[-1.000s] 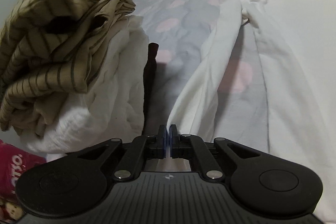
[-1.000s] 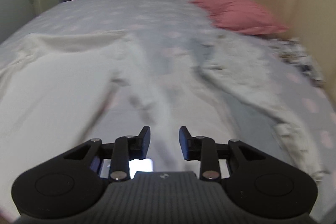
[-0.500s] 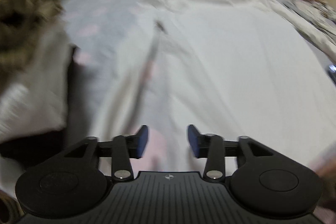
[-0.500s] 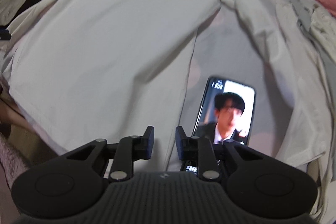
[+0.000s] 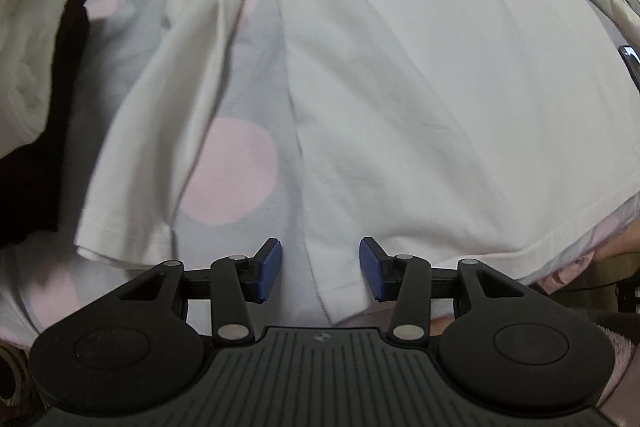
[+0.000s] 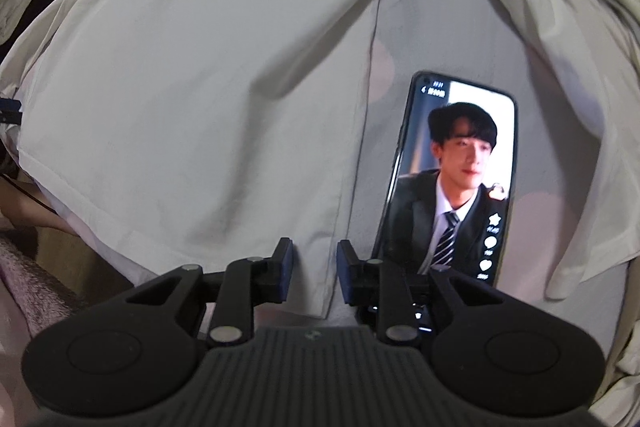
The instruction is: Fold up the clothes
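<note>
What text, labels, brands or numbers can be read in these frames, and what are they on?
Nothing can be read with confidence.
Phone screen: small white characters at the top left and under the icons on its right edge, too small to read.
Left claw body: a small round emblem, no legible letters.
White shirt and dotted bedsheet: no print.

No readable text; tiny blurred characters on the phone (image 6: 452,183) screen.
</note>
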### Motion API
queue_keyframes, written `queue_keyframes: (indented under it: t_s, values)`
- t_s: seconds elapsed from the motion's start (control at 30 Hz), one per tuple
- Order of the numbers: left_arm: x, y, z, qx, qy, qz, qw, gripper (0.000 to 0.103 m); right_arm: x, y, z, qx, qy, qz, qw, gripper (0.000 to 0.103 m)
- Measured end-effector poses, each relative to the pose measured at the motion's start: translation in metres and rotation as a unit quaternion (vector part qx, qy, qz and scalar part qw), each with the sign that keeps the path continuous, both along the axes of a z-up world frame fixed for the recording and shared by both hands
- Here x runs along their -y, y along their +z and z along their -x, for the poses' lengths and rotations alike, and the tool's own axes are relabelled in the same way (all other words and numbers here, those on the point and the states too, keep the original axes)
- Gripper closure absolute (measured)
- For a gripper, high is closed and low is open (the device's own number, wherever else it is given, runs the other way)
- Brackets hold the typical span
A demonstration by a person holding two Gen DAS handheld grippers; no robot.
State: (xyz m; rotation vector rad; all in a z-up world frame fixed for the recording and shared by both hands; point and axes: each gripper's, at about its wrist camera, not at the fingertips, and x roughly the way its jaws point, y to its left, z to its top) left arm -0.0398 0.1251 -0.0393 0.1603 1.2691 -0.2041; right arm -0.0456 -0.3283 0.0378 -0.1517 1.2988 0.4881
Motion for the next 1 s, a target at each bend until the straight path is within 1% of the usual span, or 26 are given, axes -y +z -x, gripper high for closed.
queue_keyframes:
  t_s: [0.03,0.07,0.1,0.13,0.17,0.2,0.27,0.33,0.47,0.57,0.6,0.67,0.73,0.8,0.87,1.0]
  values:
    - [0.002,-0.001,0.0,0.0,-0.004,-0.001,1.0,0.068,0.001,-0.001,-0.001,-0.004,-0.001,-0.003,1.0,0.076]
    - [0.002,0.0,0.003,0.0,-0.008,0.001,1.0,0.071,0.001,-0.001,-0.001,-0.007,-0.002,-0.006,1.0,0.081]
    - [0.002,0.001,0.006,0.0,-0.012,0.003,0.9999,0.078,0.002,-0.001,-0.002,-0.011,-0.004,-0.01,1.0,0.086]
    - [0.003,0.002,0.007,-0.001,-0.015,0.008,0.9999,0.084,0.004,0.0,-0.003,-0.013,-0.007,-0.015,1.0,0.093]
    - [0.004,0.004,0.007,-0.001,-0.017,0.015,0.9998,0.095,0.006,0.001,-0.003,-0.014,-0.011,-0.018,1.0,0.097]
    - [0.004,0.005,0.007,-0.001,-0.016,0.022,0.9996,0.101,0.007,0.004,-0.003,-0.013,-0.014,-0.022,1.0,0.098]
    - [0.003,0.011,0.007,-0.002,-0.012,0.032,0.9994,0.102,0.011,0.012,-0.004,-0.011,-0.02,-0.031,0.999,0.099]
    - [-0.001,0.024,0.008,-0.002,-0.008,0.048,0.9988,0.102,0.017,0.028,-0.005,-0.008,-0.029,-0.045,0.999,0.099]
    - [-0.015,0.067,0.01,0.021,0.003,0.084,0.9963,0.103,0.035,0.073,-0.006,0.004,-0.052,-0.073,0.996,0.1]
    - [-0.027,0.095,0.013,0.039,0.014,0.098,0.9943,0.103,0.046,0.103,-0.002,0.01,-0.056,-0.083,0.995,0.1]
    - [-0.033,0.1,0.01,0.039,0.018,0.107,0.9934,0.103,0.048,0.109,0.001,0.007,-0.059,-0.083,0.995,0.1]
    - [-0.037,0.107,0.011,0.035,0.017,0.109,0.9933,0.103,0.05,0.115,0.01,-0.002,-0.062,-0.084,0.995,0.1]
    - [-0.034,0.106,0.007,0.022,0.008,0.087,0.9959,0.103,0.048,0.112,0.017,-0.018,-0.061,-0.083,0.995,0.1]
    - [-0.028,0.101,0.009,0.002,-0.006,0.062,0.9981,0.103,0.039,0.1,0.022,-0.029,-0.051,-0.071,0.996,0.1]
    - [-0.023,0.092,0.008,-0.017,-0.015,0.04,0.9989,0.103,0.033,0.085,0.026,-0.042,-0.043,-0.058,0.997,0.1]
    - [-0.012,0.063,0.01,-0.04,-0.032,-0.003,0.9987,0.103,0.018,0.054,0.032,-0.062,-0.035,-0.028,0.997,0.1]
